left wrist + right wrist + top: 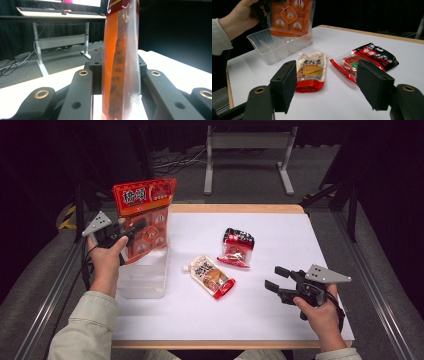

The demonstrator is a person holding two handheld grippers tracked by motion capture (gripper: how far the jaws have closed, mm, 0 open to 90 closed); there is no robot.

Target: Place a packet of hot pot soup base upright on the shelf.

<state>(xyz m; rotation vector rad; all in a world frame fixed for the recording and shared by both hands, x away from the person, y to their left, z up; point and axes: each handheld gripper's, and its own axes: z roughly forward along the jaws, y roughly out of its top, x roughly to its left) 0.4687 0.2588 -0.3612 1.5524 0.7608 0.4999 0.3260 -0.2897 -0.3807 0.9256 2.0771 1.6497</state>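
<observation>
Now | left tool [117,75] grips orange pack [145,217] | above clear bin [145,280] rim, perhaps touching

Orange snack bag [145,217] with a red header bearing white characters, see-through lower half showing small orange packets inside; held upright, lower edge just inside the clear plastic bin [144,272] at the left of the white counter [280,250]. Pinched at its left edge between black fingers [96,65], seen edge-on in the left gripper view as a thin orange and clear sheet [120,65] standing vertical. Bottom corner tilted slightly toward the bin's far wall.
</observation>
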